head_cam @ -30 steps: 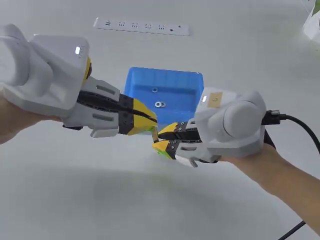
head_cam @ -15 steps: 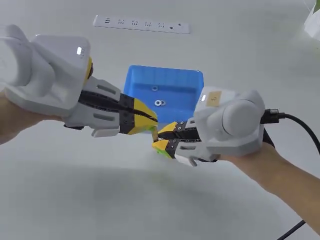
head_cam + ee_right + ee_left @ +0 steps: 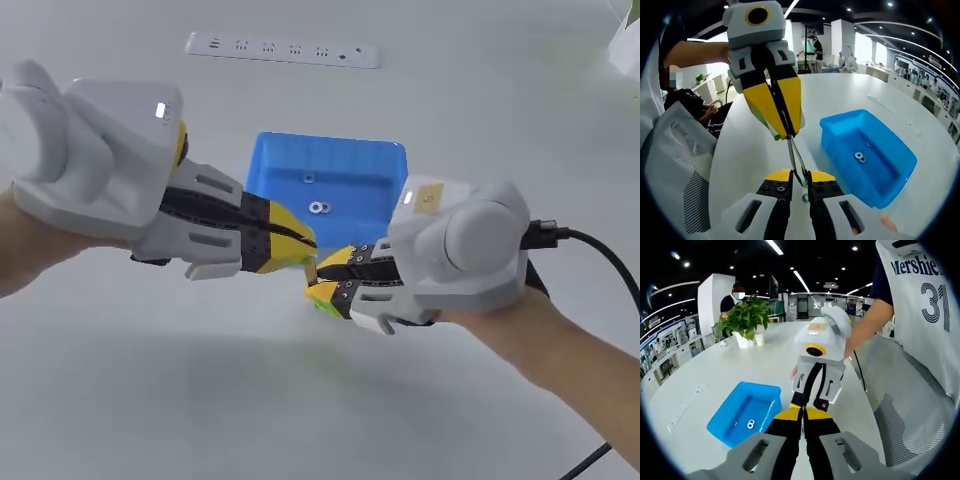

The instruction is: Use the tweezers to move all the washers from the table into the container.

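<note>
On the white worktop [image 3: 200,400], nearest the person, the right gripper [image 3: 800,176] has its jaws drawn in on the thin legs of the tweezers [image 3: 794,155]. The left gripper [image 3: 786,131] clamps their far end tight, apparently a two-handed hold to steady and squeeze the tool. Just beyond the meeting tips sits the blue container [image 3: 280,160], two washers [image 3: 317,208] lying inside. A power strip [image 3: 285,50] lies farthest back.

"Where's the container [image 3: 330,146]?"
"Mid-table [image 3: 480,100], with 2 washers [image 3: 319,208] inside and a power strip [image 3: 285,50] well behind it."
"And in front?"
"The left gripper [image 3: 305,242] comes from the left and the right gripper [image 3: 318,282] from the right. They meet tip to tip, with the tweezers [image 3: 795,157] between them."
</note>
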Demonstrator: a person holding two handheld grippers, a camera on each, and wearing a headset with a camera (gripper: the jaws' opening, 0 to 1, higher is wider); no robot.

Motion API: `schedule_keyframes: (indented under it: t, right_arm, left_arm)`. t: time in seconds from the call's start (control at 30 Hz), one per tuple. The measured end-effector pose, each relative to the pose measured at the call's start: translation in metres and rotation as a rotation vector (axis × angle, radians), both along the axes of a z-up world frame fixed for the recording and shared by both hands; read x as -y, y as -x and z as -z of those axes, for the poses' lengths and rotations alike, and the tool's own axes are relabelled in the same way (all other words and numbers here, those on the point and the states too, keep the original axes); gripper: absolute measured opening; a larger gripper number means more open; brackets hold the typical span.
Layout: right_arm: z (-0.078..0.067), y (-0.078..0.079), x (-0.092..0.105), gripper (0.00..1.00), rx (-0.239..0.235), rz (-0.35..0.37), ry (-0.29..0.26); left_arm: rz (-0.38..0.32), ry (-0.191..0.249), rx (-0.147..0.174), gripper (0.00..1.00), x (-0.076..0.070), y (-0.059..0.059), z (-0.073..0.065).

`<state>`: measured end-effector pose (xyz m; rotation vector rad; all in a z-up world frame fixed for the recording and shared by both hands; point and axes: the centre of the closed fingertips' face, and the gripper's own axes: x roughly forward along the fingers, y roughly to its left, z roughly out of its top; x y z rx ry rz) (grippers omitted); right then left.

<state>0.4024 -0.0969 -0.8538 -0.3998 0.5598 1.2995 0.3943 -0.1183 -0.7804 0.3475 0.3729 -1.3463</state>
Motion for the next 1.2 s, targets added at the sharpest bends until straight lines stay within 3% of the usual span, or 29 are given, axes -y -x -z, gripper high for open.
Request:
schedule_keyframes:
  t: [0.67, 1.0, 1.2]
  right_arm:
    - [-0.001, 0.004, -0.003, 0.11, 0.018, -0.049, 0.018]
    - [-0.021, -0.001, -0.008, 0.11, 0.053, -0.051, -0.008]
    - [-0.044, -0.009, -0.01, 0.11, 0.107, -0.055, -0.022]
  left_arm:
    - [0.015, -0.019, 0.003, 0.05, 0.001, 0.002, -0.001]
    - [0.021, -0.026, 0.043, 0.05, -0.004, 0.0, -0.021]
    - [0.035, -0.023, 0.092, 0.05, -0.005, -0.005, -0.042]
